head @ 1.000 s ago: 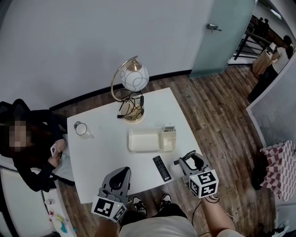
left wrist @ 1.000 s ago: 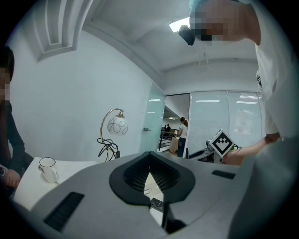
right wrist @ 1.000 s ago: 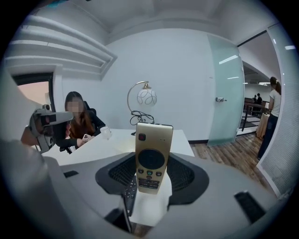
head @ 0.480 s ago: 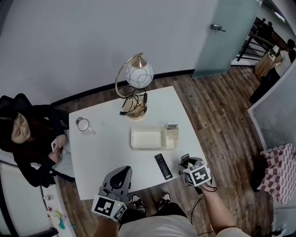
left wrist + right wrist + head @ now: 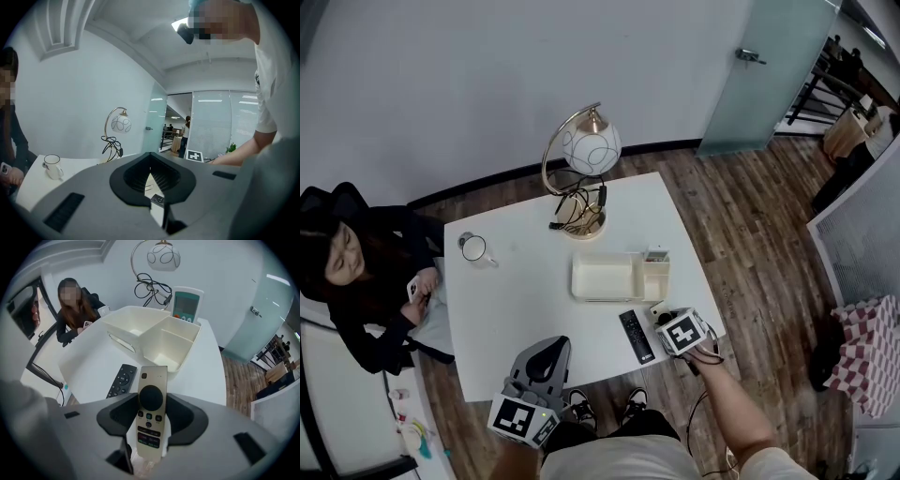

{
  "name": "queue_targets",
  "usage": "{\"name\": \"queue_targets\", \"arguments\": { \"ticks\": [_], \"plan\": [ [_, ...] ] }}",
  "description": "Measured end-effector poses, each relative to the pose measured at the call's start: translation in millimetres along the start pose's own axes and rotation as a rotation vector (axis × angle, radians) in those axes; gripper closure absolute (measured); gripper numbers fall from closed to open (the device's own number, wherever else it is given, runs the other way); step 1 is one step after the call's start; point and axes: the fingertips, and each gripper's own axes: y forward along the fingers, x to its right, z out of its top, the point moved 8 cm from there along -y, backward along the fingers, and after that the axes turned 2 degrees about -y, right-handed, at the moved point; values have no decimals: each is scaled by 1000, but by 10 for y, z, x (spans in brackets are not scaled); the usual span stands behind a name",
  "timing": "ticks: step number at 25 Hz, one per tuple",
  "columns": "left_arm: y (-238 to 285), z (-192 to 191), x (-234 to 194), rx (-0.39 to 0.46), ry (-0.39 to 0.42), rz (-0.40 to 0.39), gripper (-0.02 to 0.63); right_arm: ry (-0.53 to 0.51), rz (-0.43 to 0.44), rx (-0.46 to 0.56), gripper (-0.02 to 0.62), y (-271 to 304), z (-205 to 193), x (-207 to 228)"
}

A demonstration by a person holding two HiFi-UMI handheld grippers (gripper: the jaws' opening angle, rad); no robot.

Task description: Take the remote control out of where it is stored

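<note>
Your head view looks steeply down from high above on the whole white table (image 5: 516,291). The left gripper view sits low by the near edge and faces across it toward the lamp (image 5: 120,123). The right gripper view is close over the table, facing the tray (image 5: 124,341). All three share the lamp. The tray and the black remote (image 5: 121,379) show also from above.

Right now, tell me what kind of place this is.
Probably an office or shared workspace: a frosted glass door, a plain white table on wood-look flooring, and a person seated beside it.
</note>
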Motion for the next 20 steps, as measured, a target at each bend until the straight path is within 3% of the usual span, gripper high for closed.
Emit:
{"name": "queue_targets", "arguments": {
  "ticks": [11, 20],
  "plan": [
    [-6, -27, -116, -17, -10, 21, 600, -11, 25, -9, 403, 299, -84, -90],
    [57, -18, -106, -19, -10, 16, 600, -92, -43, 10, 400, 344, -126, -200]
  ]
}}
